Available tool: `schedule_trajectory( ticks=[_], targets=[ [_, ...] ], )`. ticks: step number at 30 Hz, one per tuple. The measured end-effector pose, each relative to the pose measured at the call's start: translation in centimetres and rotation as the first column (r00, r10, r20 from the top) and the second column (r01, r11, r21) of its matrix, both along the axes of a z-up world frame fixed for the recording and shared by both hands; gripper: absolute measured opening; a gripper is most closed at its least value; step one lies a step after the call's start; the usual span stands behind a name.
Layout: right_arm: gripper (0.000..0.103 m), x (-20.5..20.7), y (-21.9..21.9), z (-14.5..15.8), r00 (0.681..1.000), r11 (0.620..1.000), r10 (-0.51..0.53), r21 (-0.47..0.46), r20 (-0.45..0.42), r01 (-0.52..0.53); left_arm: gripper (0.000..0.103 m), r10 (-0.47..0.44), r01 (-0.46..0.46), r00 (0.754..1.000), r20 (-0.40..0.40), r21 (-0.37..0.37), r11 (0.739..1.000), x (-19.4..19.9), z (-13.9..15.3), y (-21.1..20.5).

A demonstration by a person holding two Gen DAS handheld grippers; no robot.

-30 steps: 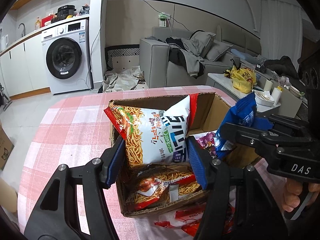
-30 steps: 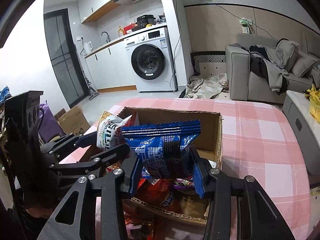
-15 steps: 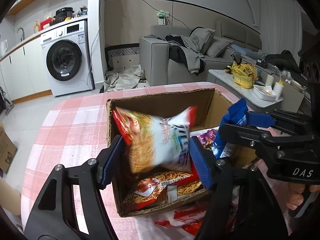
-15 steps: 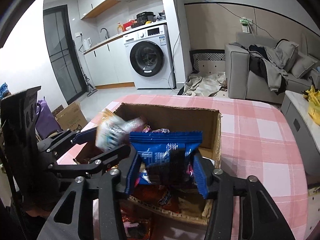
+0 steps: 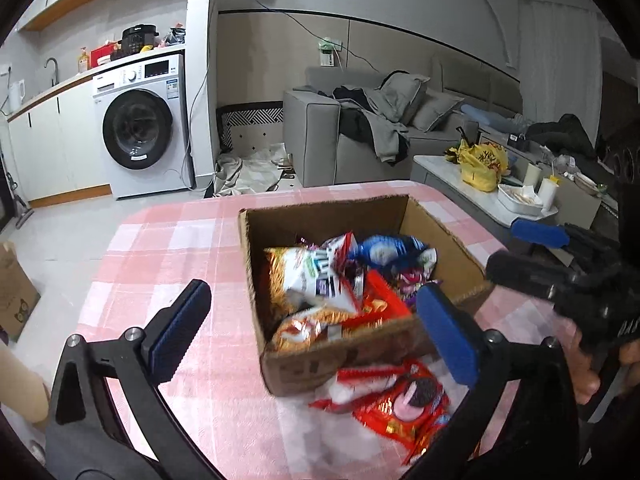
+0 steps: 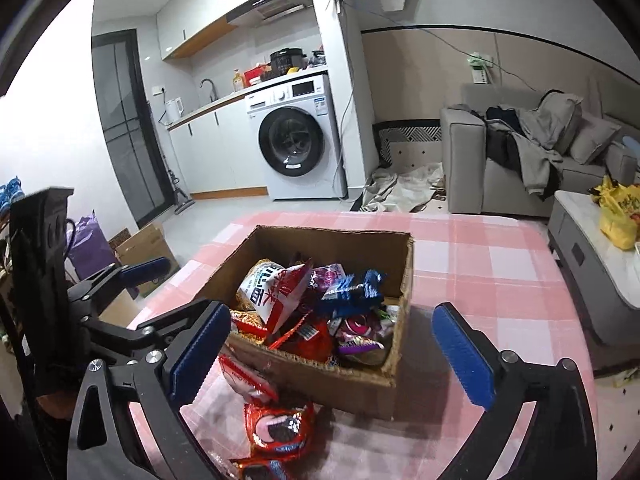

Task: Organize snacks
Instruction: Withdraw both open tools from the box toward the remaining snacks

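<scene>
An open brown cardboard box (image 5: 448, 236) sits on the pink-and-white checked desk (image 5: 168, 256), heaped with snack packets. A white-and-orange noodle-snack bag (image 5: 308, 276) lies tilted on the pile, beside a crumpled blue cookie packet (image 5: 384, 250) and a purple foil packet (image 6: 356, 334). Outside the box, touching its near wall, lie red cookie packets (image 5: 404, 400).

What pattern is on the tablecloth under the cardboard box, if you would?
Pink and white checks on the tablecloth, clearest in the right wrist view.
</scene>
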State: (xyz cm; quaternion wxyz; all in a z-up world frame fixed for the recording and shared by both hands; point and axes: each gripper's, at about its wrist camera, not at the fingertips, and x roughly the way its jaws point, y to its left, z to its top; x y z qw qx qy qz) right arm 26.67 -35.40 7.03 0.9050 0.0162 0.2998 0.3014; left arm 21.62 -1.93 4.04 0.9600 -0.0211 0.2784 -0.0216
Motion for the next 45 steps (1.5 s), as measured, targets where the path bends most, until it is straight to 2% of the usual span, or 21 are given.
schedule_trajectory(
  ticks=[6,13,18,22,35,45],
  targets=[
    [0.103,-1.4,-1.5,-0.3,0.999,1.000,-0.020,0.006,-0.025,0.020,0.103,0.014,-0.014,1.000,-0.011,-0.015,1.000,-3.6,0.2,1.0],
    [0.103,-3.5,-1.1,-1.0,1.000,0.999,-0.008,-0.044,-0.028,0.007,0.103,0.047,-0.048,0.999,-0.025,-0.021,0.999,-7.1,-0.4,2.3],
    [0.103,-4.8,-0.8,-1.6,1.000,0.997,-0.005,-0.073,-0.027,0.003,0.103,0.073,-0.074,0.996,-0.045,-0.008,0.997,-8.2,-0.9,2.6],
    [0.103,-5.6,-0.9,-1.9,1.000,0.996,0.006,-0.085,-0.029,-0.008,0.103,0.068,-0.070,0.996,-0.064,-0.020,0.997,-8.3,-1.4,2.2],
    [0.103,-6.9,-0.8,-3.4,0.998,0.991,0.030,-0.132,-0.050,-0.037,0.103,0.056,-0.055,0.993,-0.104,0.005,0.998,-9.5,-2.9,0.9],
    [0.103,-6.8,-1.9,-5.4,0.994,0.983,0.032,-0.178,-0.102,-0.050,0.103,0.041,-0.042,0.990,-0.134,-0.006,0.999,-10.4,-4.0,0.4]
  ],
)
